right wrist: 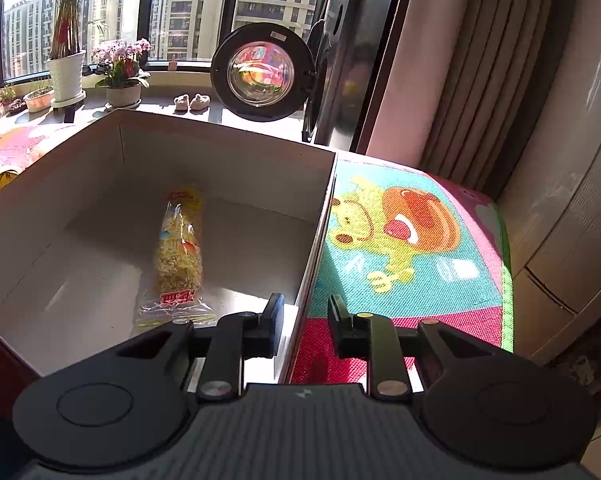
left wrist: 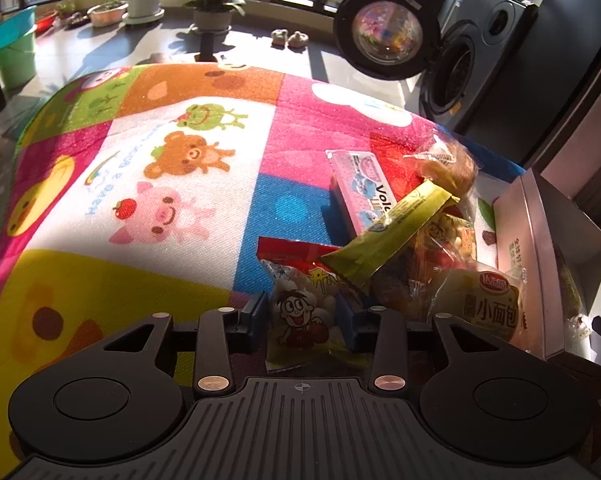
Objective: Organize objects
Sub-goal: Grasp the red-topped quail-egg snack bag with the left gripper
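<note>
So we've got the left gripper (left wrist: 302, 312) pinching the cartoon-kid snack bag (left wrist: 300, 316) at the near edge of the snack pile (left wrist: 412, 248) on the colourful mat (left wrist: 160, 184). Our right gripper (right wrist: 302, 320) sits spread a bit around the box (right wrist: 318, 216) wall, pads not touching; one yellow snack pack (right wrist: 180, 248) lies inside.

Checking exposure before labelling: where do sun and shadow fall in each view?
Left wrist view: low sun lights the play mat, the snack pile casting shadows. Right wrist view: the box floor is half sunlit, half shaded; fisheye bends both.
</note>
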Tool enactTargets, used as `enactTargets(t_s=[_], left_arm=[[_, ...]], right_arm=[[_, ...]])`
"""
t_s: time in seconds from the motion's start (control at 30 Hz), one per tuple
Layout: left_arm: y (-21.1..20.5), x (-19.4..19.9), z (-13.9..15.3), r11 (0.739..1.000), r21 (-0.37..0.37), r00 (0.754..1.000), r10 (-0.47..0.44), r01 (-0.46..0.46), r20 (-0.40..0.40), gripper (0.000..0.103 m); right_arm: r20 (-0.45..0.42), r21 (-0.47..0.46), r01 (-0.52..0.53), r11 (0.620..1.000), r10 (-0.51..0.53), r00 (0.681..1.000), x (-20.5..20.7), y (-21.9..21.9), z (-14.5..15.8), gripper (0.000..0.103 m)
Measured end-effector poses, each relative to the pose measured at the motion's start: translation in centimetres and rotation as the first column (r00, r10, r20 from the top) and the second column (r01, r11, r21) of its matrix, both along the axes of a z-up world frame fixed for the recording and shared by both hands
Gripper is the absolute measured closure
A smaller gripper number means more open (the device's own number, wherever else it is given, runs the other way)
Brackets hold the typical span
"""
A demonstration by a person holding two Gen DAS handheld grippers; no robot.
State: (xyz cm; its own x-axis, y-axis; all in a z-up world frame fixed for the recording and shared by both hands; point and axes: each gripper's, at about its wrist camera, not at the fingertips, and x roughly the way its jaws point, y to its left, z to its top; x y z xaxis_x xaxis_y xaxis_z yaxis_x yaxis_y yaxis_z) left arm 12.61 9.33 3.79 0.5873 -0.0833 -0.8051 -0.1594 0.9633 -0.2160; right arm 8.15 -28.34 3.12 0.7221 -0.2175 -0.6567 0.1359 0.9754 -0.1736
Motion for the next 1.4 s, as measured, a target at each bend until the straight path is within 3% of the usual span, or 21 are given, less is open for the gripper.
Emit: enactTargets(t_s=[0.1,0.2,0.43,0.67,0.9,0.97,1.0,1.03,1.13,1.4], left_arm=[[-0.8,0.2,0.0,1.000,0.027,1.000,-0.006,0.006,0.016,0.062],[-1.4,0.3,0.0,0.998,0.059,0.999,-0.017,0.015,0.028,0.061],[-1.8,0.5,0.1,0.996,0.092,0.999,-0.026,0.022,0.041,0.059],[-1.6,0.6,-0.3,0.996,0.094,0.998,-0.012,0.006,0.066,0.059],[-2.0,0.3,-0.4,0.990,0.137,0.994,-0.055,0.042,0.092,0.062],[-1.9,0.2,-0.3,0.990,0.136,0.994,-0.060,0.048,0.090,0.066],[-1.8,0.1,-0.1,0.989,0.139,0.994,-0.055,0.042,0.091,0.072],[-1.7,0.0,0.1,0.989,0.141,0.994,-0.054,0.041,0.091,0.079],[-1.5,-0.4,1.0,0.985,0.160,0.994,-0.072,0.058,0.080,0.084],[-1.7,-2.8,2.3,0.963,0.243,0.990,-0.132,0.119,0.039,0.087]], right_arm=[[-0.003,0.028,-0.030,0.999,0.031,1.000,-0.4,-0.6,0.2,0.093],[-0.011,0.046,-0.024,0.999,0.025,1.000,-0.4,-1.5,0.2,0.096],[-0.025,0.161,-0.003,0.987,0.007,1.000,-0.4,-3.3,0.5,0.096],[-0.014,0.337,-0.024,0.941,0.031,0.999,-1.9,-5.4,1.7,0.088],[0.036,0.221,-0.011,0.975,0.003,0.999,-3.2,-3.3,2.4,0.092],[0.043,0.184,-0.004,0.983,-0.004,0.999,-3.3,-2.7,2.3,0.093],[0.044,0.170,-0.005,0.986,-0.003,0.999,-3.3,-2.6,2.2,0.093],[0.045,0.161,-0.005,0.987,-0.002,0.999,-3.1,-2.6,2.1,0.094],[0.043,0.159,-0.005,0.987,-0.002,0.999,-2.9,-2.8,2.1,0.094],[0.033,0.135,-0.009,0.991,0.004,0.999,-3.2,-2.5,1.5,0.094]])
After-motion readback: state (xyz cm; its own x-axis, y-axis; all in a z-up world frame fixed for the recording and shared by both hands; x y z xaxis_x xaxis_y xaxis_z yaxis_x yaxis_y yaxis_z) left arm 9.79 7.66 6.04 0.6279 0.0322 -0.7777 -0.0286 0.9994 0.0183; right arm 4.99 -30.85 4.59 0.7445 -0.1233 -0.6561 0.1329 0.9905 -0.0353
